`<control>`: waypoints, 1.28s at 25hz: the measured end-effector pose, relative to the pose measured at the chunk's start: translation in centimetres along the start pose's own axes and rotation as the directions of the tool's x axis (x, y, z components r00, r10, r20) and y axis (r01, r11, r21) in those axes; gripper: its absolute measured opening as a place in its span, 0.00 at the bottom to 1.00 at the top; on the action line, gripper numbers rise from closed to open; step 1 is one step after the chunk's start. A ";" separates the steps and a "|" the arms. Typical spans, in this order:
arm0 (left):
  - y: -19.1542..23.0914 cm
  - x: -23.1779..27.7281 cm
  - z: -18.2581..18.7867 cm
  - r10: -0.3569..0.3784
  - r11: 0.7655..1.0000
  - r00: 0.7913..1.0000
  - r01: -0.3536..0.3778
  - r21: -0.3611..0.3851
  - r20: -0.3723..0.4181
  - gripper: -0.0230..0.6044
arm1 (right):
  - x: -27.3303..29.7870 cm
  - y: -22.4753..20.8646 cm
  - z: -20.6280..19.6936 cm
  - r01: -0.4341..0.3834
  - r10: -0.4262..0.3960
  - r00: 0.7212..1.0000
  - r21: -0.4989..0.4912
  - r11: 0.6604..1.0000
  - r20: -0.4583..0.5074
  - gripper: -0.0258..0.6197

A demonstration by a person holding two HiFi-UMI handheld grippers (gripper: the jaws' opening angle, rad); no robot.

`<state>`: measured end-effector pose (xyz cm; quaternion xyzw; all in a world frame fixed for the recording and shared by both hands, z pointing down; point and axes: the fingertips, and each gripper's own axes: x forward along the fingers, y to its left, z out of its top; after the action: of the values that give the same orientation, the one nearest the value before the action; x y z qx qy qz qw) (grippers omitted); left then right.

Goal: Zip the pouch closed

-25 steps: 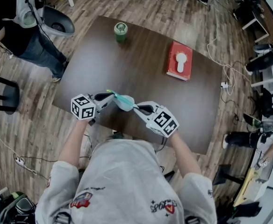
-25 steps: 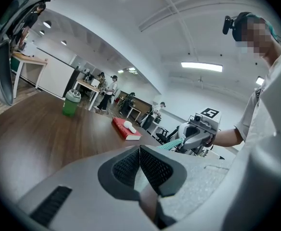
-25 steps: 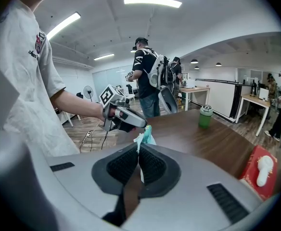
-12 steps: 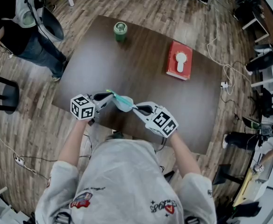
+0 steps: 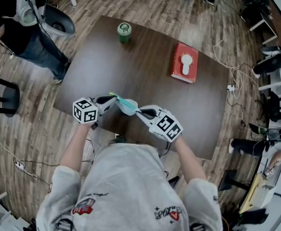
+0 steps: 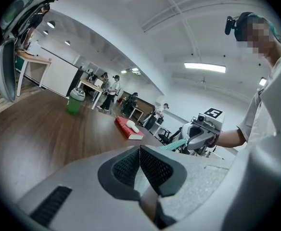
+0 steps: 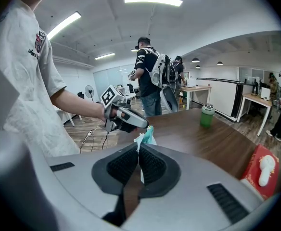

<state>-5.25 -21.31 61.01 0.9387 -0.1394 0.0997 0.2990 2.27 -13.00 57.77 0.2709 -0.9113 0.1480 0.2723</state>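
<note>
Pouch [image 5: 126,105] of teal-and-white fabric hangs taut btwn my grippers, over near edge of dark brown wooden table [image 5: 145,66]. L gripper [image 5: 113,99] clamped on one end, R gripper [image 5: 137,111] pinching the other. Long axis runs L-to-R, so I reckon the pull follows it.

Pouch [image 5: 127,106] over near edge of table [image 5: 145,76], cup [image 5: 124,32] behind, book [image 5: 177,69] to right

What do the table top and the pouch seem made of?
Table top: dark brown wood or wood-look laminate, semi-matte; faint grain and soft sheen. Pouch: soft pale fabric or thin plastic, teal zipper strip; it crumples limply, material unclear.
</note>
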 end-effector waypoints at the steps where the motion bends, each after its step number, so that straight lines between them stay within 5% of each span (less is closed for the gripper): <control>1: 0.1 0.0 0.0 0.001 1.000 1.000 -0.001 -0.006 0.004 0.04 | 0.1 0.0 0.0 -0.001 0.001 1.000 0.000 1.000 -0.001 0.06; 14: 3.1 -2.5 -0.7 0.087 0.994 0.996 -0.085 -0.062 0.018 0.05 | -0.5 -0.2 -0.2 0.007 -0.007 1.000 0.023 1.000 0.002 0.06; 32: 3.0 -1.2 -2.4 0.166 0.986 0.985 -0.164 0.044 -0.044 0.05 | -0.3 -1.2 0.9 -0.005 -0.004 0.996 0.102 0.995 0.088 0.06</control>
<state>-7.59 -22.03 64.25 0.9272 -0.2073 0.1491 0.2742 2.83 -14.23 56.97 0.2905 -0.9138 0.1824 0.2174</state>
